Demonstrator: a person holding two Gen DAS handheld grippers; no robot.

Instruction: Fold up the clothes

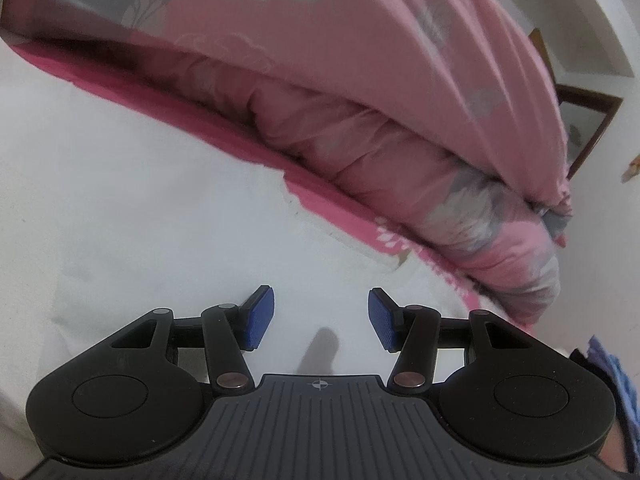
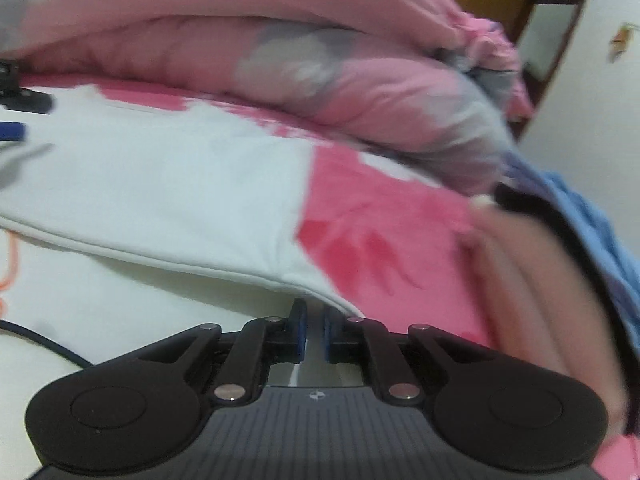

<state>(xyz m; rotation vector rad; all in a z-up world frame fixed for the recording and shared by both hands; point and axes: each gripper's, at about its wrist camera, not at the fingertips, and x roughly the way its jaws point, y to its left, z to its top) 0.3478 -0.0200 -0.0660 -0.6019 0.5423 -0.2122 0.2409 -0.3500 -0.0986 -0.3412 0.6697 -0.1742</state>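
A white garment [image 1: 140, 200] lies spread on the bed, and my left gripper [image 1: 320, 316] hovers just over it, open, with nothing between its blue pads. In the right wrist view the same white garment [image 2: 160, 184] has a folded-over upper layer whose hemmed corner runs down into my right gripper [image 2: 314, 328]. That gripper is shut on the corner, with a sliver of white cloth showing between its pads. At the left edge of that view a blue pad [image 2: 12, 131] of the left gripper shows above the garment.
A bulky pink quilt with grey flowers [image 1: 360, 80] is heaped along the far side of the bed [image 2: 320, 40]. A pink bedsheet [image 2: 380, 220] lies under the garment. A person's forearm [image 2: 540, 280] and blue clothing [image 2: 592, 220] are at the right. A dark cable [image 2: 40, 340] crosses the near left.
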